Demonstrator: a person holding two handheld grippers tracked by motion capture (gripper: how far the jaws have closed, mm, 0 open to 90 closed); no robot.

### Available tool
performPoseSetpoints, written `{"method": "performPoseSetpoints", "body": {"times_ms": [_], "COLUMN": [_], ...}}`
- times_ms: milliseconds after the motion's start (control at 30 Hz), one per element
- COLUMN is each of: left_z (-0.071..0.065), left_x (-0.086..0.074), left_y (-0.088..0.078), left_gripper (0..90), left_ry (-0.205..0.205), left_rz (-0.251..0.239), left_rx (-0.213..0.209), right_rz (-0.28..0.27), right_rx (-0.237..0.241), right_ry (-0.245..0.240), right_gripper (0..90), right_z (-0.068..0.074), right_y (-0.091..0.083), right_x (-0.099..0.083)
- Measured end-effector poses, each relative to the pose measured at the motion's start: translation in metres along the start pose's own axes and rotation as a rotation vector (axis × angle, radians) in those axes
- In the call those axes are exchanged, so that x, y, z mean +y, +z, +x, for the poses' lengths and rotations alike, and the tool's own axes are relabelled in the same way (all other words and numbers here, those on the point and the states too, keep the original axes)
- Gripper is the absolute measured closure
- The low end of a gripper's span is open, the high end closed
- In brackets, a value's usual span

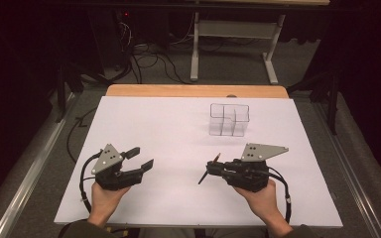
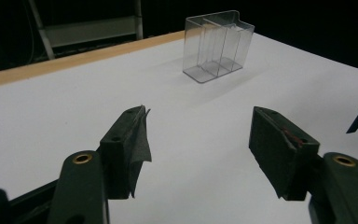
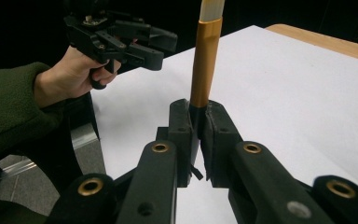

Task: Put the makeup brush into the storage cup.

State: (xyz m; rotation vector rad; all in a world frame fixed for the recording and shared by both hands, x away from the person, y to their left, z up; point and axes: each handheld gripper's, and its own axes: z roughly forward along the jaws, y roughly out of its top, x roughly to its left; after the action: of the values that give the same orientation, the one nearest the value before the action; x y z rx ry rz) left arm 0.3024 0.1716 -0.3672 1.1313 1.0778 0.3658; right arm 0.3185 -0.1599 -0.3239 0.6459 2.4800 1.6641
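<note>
Our right gripper (image 3: 196,123) clamps the brush (image 3: 204,70) low on its slim, light, stiff handle, near the table's (image 1: 178,124) front edge; our left gripper (image 2: 198,140) gapes empty.

The left gripper (image 2: 200,140) is seen with its black jaws spread apart and nothing between them, above a white table (image 2: 74,107). A clear divided container (image 2: 218,45) is set upright farther off.

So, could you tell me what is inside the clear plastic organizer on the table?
The clear organizer looks empty: only its own dividers show through the walls. The brush is not in it; the right gripper holds it. Nothing seems hidden there.
</note>
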Motion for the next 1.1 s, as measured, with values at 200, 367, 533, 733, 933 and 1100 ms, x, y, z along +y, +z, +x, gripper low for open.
{"method": "performPoseSetpoints", "body": {"times_ms": [200, 367, 533, 733, 933, 1100], "left_z": [0.007, 0.01, 0.012, 0.012, 0.012, 0.013], "left_x": [-0.002, -0.003, -0.004, -0.005, -0.006, -0.006], "left_y": [0.002, 0.003, 0.004, 0.007, 0.008, 0.008], "left_gripper": [37.1, 36.5, 36.4, 35.4, 32.9, 31.8], "left_ry": [0.005, -0.01, -0.005, -0.016, -0.021, -0.026], "left_rz": [-0.004, -0.008, -0.014, -0.004, -0.003, -0.004], "left_rx": [0.039, 0.06, 0.082, 0.084, 0.084, 0.086], "right_rz": [0.003, 0.012, 0.023, 0.04, 0.047, 0.053], "right_rx": [-0.017, -0.04, -0.065, -0.089, -0.109, -0.125], "right_ry": [-0.005, -0.007, -0.004, -0.009, -0.005, -0.007], "right_gripper": [85.0, 85.0, 84.9, 84.9, 84.9, 85.0], "right_z": [-0.003, -0.006, -0.012, -0.018, -0.023, -0.027], "right_y": [-0.008, -0.016, -0.021, -0.023, -0.025, -0.027], "right_x": [0.001, 0.004, 0.006, 0.009, 0.012, 0.016]}}
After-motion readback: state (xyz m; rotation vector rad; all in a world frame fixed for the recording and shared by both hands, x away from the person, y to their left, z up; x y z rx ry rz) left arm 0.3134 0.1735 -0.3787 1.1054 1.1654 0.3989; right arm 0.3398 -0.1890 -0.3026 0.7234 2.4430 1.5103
